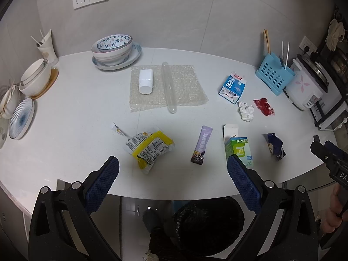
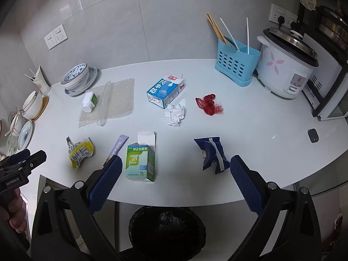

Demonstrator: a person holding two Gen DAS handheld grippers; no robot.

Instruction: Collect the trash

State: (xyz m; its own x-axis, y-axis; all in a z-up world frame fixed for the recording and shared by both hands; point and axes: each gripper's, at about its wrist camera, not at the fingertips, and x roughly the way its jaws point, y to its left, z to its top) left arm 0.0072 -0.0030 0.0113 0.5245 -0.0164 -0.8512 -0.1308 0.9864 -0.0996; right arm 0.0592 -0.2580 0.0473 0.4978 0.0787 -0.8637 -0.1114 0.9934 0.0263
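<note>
Trash lies on a white counter [image 1: 76, 113]: a yellow wrapper [image 1: 150, 149] [image 2: 80, 152], a purple sachet [image 1: 201, 144] [image 2: 117, 146], a green box [image 1: 239, 151] [image 2: 141, 163], a dark blue wrapper [image 1: 274, 145] [image 2: 214, 154], a crumpled tissue [image 1: 246, 111] [image 2: 175, 114], a red net [image 1: 264, 106] [image 2: 208, 104] and a milk carton [image 1: 232, 87] [image 2: 165, 90]. My left gripper [image 1: 173, 180] is open and empty at the counter's front edge, before the yellow wrapper. My right gripper [image 2: 176, 178] is open and empty, between the green box and blue wrapper. A black-lined bin [image 1: 206, 224] [image 2: 167, 228] stands below the edge.
Bubble wrap [image 1: 167, 87] carries a white bottle [image 1: 145, 80] and a clear tube [image 1: 169, 87]. Stacked bowls [image 1: 113, 50] and plates [image 1: 21, 117] are at the left. A blue utensil holder [image 2: 237, 65] and rice cooker [image 2: 287, 69] stand at the right.
</note>
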